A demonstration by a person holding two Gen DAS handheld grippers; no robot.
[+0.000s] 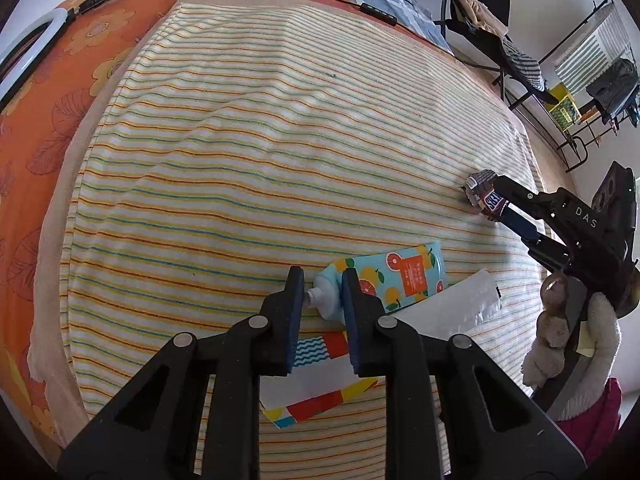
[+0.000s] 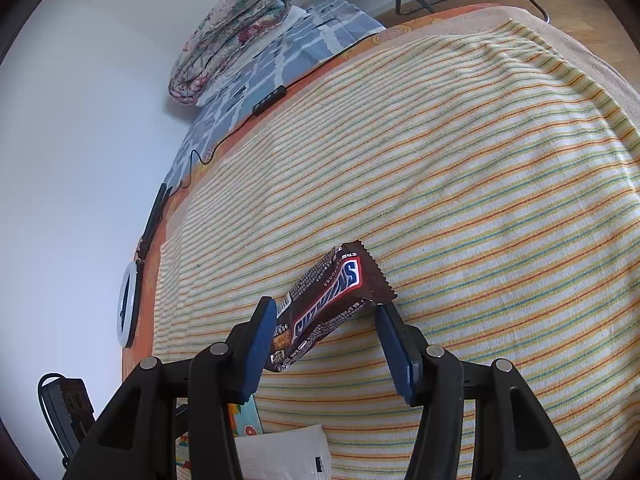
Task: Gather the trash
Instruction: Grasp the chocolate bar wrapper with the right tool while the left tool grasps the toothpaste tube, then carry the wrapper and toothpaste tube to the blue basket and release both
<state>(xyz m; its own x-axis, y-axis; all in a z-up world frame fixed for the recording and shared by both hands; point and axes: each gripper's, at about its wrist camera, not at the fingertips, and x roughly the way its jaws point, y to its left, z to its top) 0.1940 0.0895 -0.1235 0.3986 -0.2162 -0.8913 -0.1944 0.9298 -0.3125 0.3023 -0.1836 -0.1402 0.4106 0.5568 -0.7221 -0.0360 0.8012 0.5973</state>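
Note:
A light-blue tube with orange fruit prints (image 1: pixel 384 280) lies on the striped towel (image 1: pixel 260 140). My left gripper (image 1: pixel 322 294) straddles its white cap end, its fingers close on either side, seemingly not clamped. A brown Snickers wrapper (image 2: pixel 332 300) lies on the towel between the open fingers of my right gripper (image 2: pixel 326 318); the left pad touches it, the right pad stands just off it. The wrapper (image 1: pixel 482 194) and right gripper also show at the right of the left wrist view.
A colourful box (image 1: pixel 320 392) and a white plastic pack (image 1: pixel 452 312) lie under my left gripper. A ring light (image 2: pixel 129 304), black cable with remote (image 1: pixel 378 14), folded quilt (image 2: pixel 228 36) and chair (image 1: pixel 480 20) surround the bed.

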